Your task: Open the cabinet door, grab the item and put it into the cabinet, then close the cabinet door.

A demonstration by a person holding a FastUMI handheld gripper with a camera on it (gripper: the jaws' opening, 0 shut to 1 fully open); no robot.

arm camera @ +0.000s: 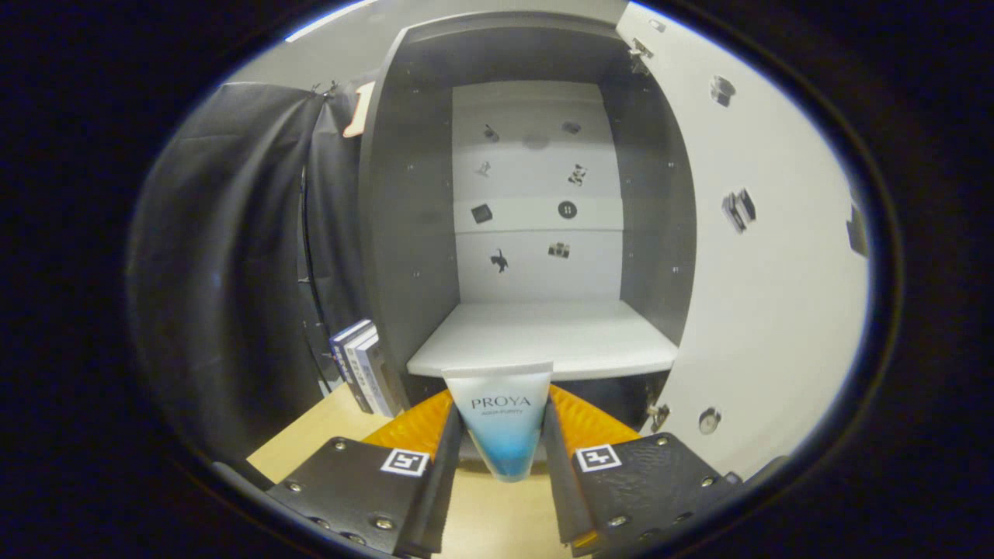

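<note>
one tube [502, 423], one cabinet [404, 194], three books [363, 376]

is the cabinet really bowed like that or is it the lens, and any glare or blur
Gripper view: fisheye bends the cabinet sides and open door; shelf brightly lit, no harsh glare; the tube gripped between the fingers of the gripper is sharp; the edges darken and soften.

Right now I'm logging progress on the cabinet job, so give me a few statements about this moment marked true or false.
1. The cabinet door is closed. False: it stands open beside the cabinet.
2. The gripper is shut on the tube. True.
3. The tube already lies on the cabinet shelf. False: it is held just in front of the shelf.
4. Books stand outside the cabinet, opposite the door. True.
</note>
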